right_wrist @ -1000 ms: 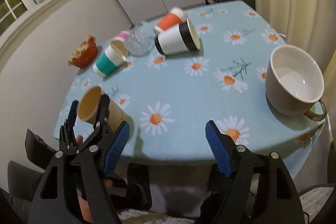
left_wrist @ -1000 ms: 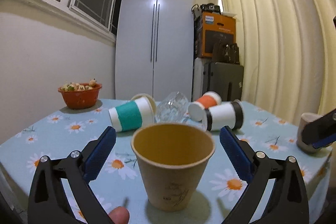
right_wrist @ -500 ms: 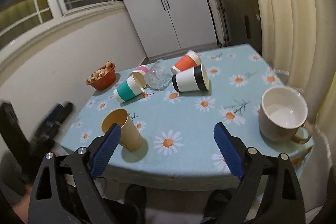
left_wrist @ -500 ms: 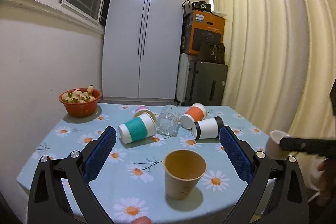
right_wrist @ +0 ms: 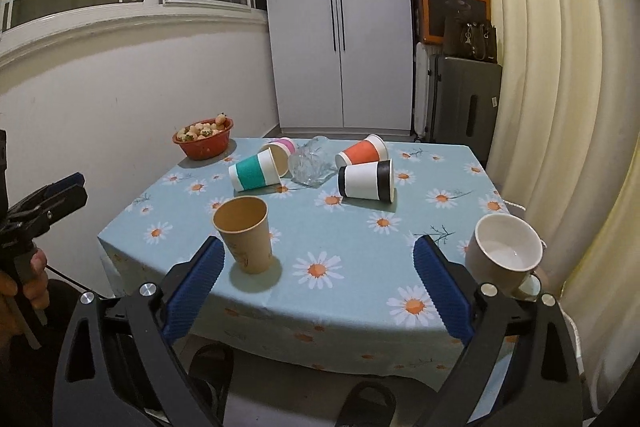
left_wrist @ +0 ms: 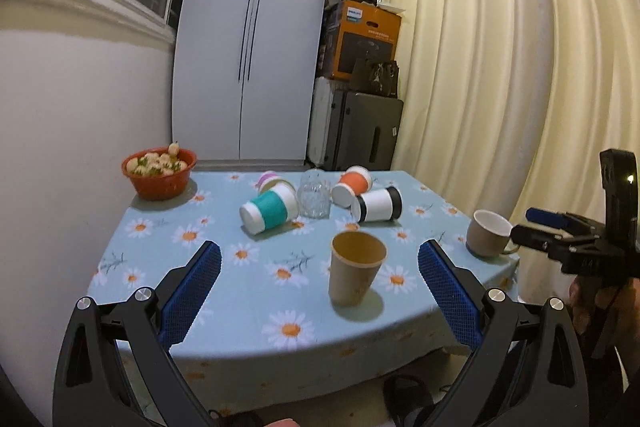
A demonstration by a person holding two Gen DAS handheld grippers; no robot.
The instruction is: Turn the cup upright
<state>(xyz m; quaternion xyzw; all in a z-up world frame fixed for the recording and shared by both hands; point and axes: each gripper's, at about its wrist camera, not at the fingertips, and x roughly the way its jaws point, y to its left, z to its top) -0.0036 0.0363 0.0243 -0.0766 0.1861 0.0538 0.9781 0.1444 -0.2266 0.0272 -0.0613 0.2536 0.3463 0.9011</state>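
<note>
A brown paper cup [left_wrist: 355, 273] stands upright near the table's front edge; it also shows in the right wrist view [right_wrist: 245, 233]. Behind it lie a teal-banded cup [left_wrist: 270, 213], a pink cup [left_wrist: 269, 181], an orange cup [left_wrist: 352, 185] and a black-and-white cup [left_wrist: 378, 205], all on their sides, around a glass [left_wrist: 315, 197]. My left gripper [left_wrist: 320, 291] is open and empty, held back from the table. My right gripper [right_wrist: 316, 287] is open and empty, also back from the table edge.
A beige mug [right_wrist: 504, 253] stands upright at the table's right front corner. A red bowl of fruit [left_wrist: 159, 171] sits at the back left. The table has a daisy-print cloth [left_wrist: 224, 267]. Curtains hang at the right; a white cabinet and stacked boxes stand behind.
Both grippers have pulled back and up from the table. The left gripper, which framed the brown cup closely, is now well clear of it. The cup stays upright.
</note>
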